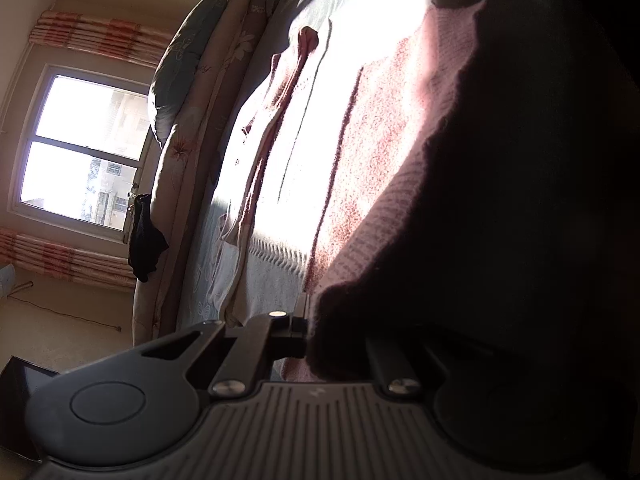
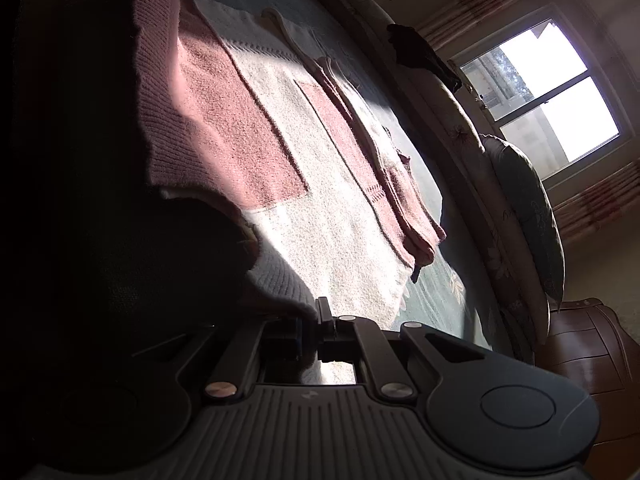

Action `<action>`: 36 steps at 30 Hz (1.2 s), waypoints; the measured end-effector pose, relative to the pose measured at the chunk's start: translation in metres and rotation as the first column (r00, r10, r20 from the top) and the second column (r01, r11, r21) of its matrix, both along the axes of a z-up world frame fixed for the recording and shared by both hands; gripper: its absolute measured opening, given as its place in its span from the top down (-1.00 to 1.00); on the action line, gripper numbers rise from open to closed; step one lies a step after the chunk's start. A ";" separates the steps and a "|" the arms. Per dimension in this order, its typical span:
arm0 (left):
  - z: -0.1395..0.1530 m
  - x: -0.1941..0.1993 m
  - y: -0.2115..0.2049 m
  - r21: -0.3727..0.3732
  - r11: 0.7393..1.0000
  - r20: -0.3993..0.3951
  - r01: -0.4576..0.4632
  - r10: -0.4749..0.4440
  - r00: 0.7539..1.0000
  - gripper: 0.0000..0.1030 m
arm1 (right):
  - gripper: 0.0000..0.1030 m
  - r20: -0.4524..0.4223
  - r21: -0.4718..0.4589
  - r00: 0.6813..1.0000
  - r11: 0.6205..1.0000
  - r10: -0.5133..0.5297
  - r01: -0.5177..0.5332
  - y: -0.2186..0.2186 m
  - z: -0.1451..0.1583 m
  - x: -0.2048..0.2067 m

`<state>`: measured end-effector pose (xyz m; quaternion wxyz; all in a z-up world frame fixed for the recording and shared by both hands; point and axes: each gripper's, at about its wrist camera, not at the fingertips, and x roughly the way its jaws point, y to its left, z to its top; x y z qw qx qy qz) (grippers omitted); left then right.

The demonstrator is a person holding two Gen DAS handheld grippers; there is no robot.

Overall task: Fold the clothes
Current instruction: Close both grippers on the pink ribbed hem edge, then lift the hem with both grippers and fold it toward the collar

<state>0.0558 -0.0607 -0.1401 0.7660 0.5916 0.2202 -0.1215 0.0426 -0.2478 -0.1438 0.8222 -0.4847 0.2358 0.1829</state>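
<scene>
A pink-and-white knit sweater (image 1: 360, 152) lies spread flat across a bed with a pale green sheet (image 1: 208, 264), its far half lit by hard sun from the window (image 1: 84, 148). The left gripper (image 1: 306, 330) is pinched tight on the near hem of the sweater; lifted knit cloth hangs from its jaws and shades most of the right side of the left wrist view. The right gripper (image 2: 310, 326) is likewise clamped narrow on a ribbed edge of the same sweater (image 2: 280, 152), with a raised fold (dark, in shadow) filling the left side of that view. Beyond the sweater, a floral quilt (image 2: 452, 120) and a green pillow (image 2: 528, 200) lie rolled along the far edge of the bed, with a black garment (image 2: 424, 56) draped on the quilt. A wooden nightstand (image 2: 588, 352) stands beside the bed.
</scene>
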 end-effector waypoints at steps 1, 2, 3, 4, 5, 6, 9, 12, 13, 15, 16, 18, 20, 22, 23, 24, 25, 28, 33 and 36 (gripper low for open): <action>0.002 0.001 0.000 -0.006 1.000 0.007 -0.004 0.004 1.000 0.91 | 0.86 0.007 -0.001 1.000 1.000 0.000 0.000 0.000 0.002 0.001; 0.004 0.003 0.001 -0.013 1.000 0.010 -0.010 0.010 1.000 0.91 | 0.86 0.016 -0.006 1.000 1.000 0.000 0.000 0.000 0.004 0.001; 0.006 0.005 0.001 -0.018 1.000 0.018 -0.012 0.013 1.000 0.91 | 0.86 0.026 -0.011 1.000 1.000 0.000 0.000 0.001 0.006 0.002; 0.008 0.007 0.001 -0.020 1.000 0.025 -0.014 0.014 1.000 0.91 | 0.86 0.037 -0.015 0.999 1.000 0.001 0.000 0.001 0.007 0.003; 0.009 0.008 0.001 -0.019 1.000 0.029 -0.013 0.013 0.999 0.91 | 0.86 0.046 -0.020 0.999 1.000 0.002 -0.001 0.002 0.009 0.006; 0.011 0.011 0.002 -0.018 1.000 0.039 -0.010 0.011 0.999 0.91 | 0.86 0.056 -0.025 0.998 1.000 0.003 -0.001 0.003 0.012 0.008; 0.017 0.020 0.004 -0.028 1.000 0.058 -0.004 0.005 0.998 0.91 | 0.86 0.092 -0.023 0.996 1.000 -0.002 0.004 0.004 0.020 0.018; 0.024 0.034 0.008 -0.045 0.999 0.102 0.004 0.001 0.995 0.91 | 0.86 0.121 -0.014 0.993 1.000 -0.013 0.014 0.004 0.029 0.033; 0.027 0.038 0.010 -0.059 0.998 0.112 0.000 0.007 0.994 0.91 | 0.86 0.136 -0.012 0.991 1.000 -0.014 0.015 0.004 0.031 0.038; 0.032 0.049 0.012 -0.089 0.996 0.132 -0.005 0.016 0.991 0.91 | 0.86 0.155 -0.002 0.988 1.000 -0.018 0.019 0.004 0.036 0.050; 0.035 0.054 0.013 -0.103 0.995 0.143 -0.006 0.020 0.990 0.91 | 0.86 0.164 0.007 0.986 1.000 -0.021 0.021 0.004 0.038 0.057; 0.037 0.070 0.015 -0.120 0.993 0.173 0.001 0.020 0.985 0.91 | 0.86 0.185 0.016 0.983 1.000 -0.022 0.020 0.005 0.042 0.072; 0.038 0.086 0.017 -0.137 0.991 0.193 0.006 0.021 0.981 0.91 | 0.86 0.209 0.013 0.978 1.000 -0.010 0.007 0.005 0.041 0.088; 0.036 0.104 0.019 -0.151 0.989 0.200 0.010 0.020 0.980 0.91 | 0.86 0.218 0.009 0.976 1.000 0.000 -0.002 0.007 0.040 0.105; 0.035 0.110 0.021 -0.152 0.988 0.201 0.015 0.016 0.980 0.91 | 0.86 0.223 -0.005 0.975 1.000 0.009 -0.008 0.007 0.038 0.114; 0.034 0.120 0.023 -0.151 0.988 0.200 0.019 0.012 0.980 0.91 | 0.86 0.228 -0.018 0.974 1.000 0.018 -0.015 0.008 0.036 0.122; 0.034 0.127 0.025 -0.159 0.987 0.191 0.019 0.012 0.982 0.91 | 0.86 0.232 -0.032 0.972 0.999 0.028 -0.021 0.009 0.035 0.130; 0.038 0.147 0.031 -0.198 0.980 0.149 0.010 0.020 0.989 0.90 | 0.86 0.208 -0.064 0.978 0.998 0.034 -0.021 0.011 0.036 0.151; 0.051 0.176 0.041 -0.290 0.956 0.043 -0.033 0.048 0.998 0.91 | 0.86 0.107 -0.035 0.994 0.999 -0.019 0.023 0.020 0.056 0.185; 0.061 0.198 0.047 -0.316 0.946 -0.040 -0.070 0.060 0.997 0.91 | 0.86 0.038 -0.023 0.997 0.997 -0.066 0.067 0.029 0.066 0.207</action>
